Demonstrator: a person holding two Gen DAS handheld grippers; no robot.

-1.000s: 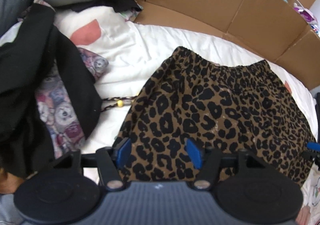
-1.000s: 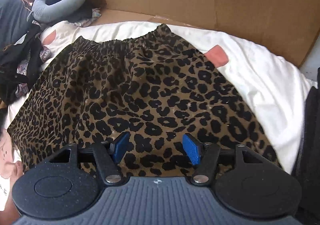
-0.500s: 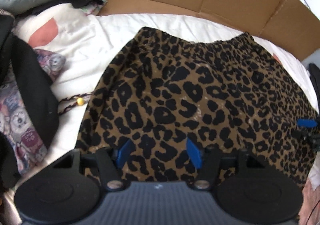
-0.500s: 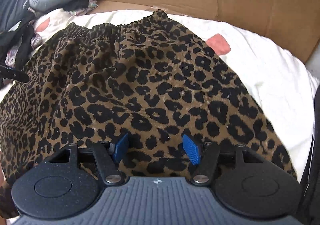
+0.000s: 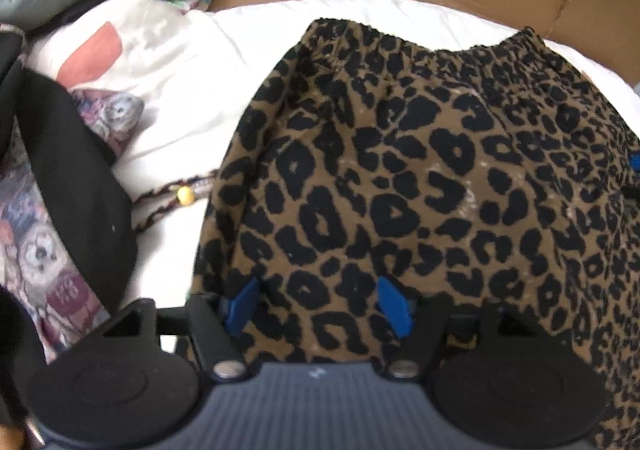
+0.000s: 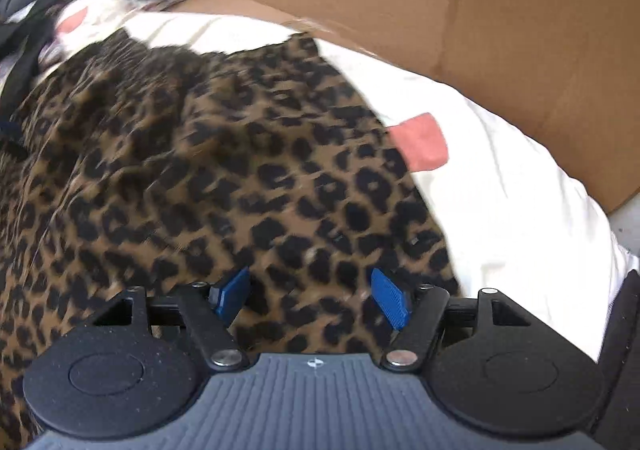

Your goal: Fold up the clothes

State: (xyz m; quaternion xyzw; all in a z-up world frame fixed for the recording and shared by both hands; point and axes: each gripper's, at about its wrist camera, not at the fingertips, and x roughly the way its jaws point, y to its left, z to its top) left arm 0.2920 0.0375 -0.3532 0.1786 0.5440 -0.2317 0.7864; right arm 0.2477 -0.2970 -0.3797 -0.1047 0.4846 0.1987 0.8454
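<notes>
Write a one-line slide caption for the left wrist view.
Left gripper, jaws opening, above the near hem of a brown-and-black leopard-print skirt spread flat on white bedding.

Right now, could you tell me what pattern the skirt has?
Black-on-brown leopard-print skirt; sharpest in the left wrist view.

We find no readable text, label, brand or number in either view. The only mark is a small white emblem on each gripper's grey ribbed housing, too small to make out.
</notes>
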